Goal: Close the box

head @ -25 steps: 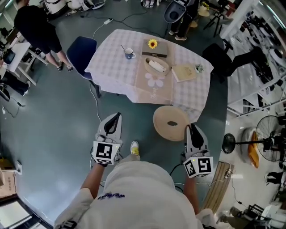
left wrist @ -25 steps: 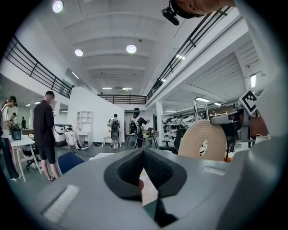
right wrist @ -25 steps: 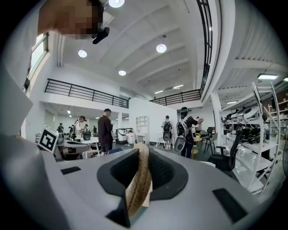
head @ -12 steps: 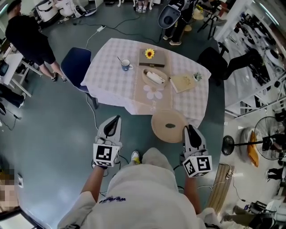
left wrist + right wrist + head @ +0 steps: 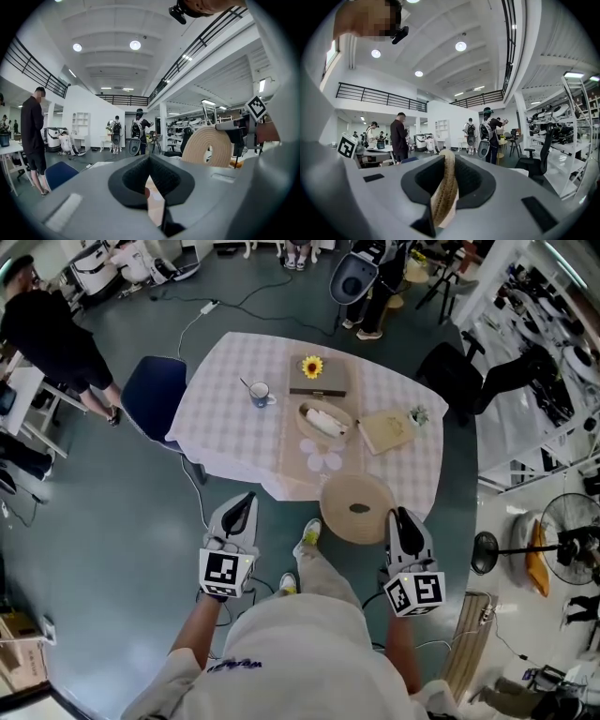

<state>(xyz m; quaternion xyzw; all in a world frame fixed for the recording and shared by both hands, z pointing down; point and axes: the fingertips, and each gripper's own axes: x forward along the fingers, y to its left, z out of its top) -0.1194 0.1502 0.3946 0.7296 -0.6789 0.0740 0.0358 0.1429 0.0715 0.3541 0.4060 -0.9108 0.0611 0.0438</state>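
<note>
A round tan woven lid (image 5: 358,508) with a slot in its middle hangs on edge from my right gripper (image 5: 399,517), which is shut on its rim; the woven edge (image 5: 444,187) fills the gap between the jaws. The open oval woven box (image 5: 325,420), with something white inside, sits on the checked tablecloth (image 5: 234,418) ahead of me. My left gripper (image 5: 242,504) is held low at the left, shut and empty, well short of the table. In the left gripper view the lid (image 5: 207,145) shows at the right, beside the right gripper.
On the table also stand a brown case with a sunflower (image 5: 317,377), a cup (image 5: 260,393), a book (image 5: 387,430) and a small plant (image 5: 418,414). A blue chair (image 5: 155,395) is at the table's left. A person in black (image 5: 47,334) stands far left. A fan (image 5: 562,540) stands at the right.
I have stepped toward the table, which now lies nearer in the head view. One foot has come forward. Both grippers keep their hold and height.
</note>
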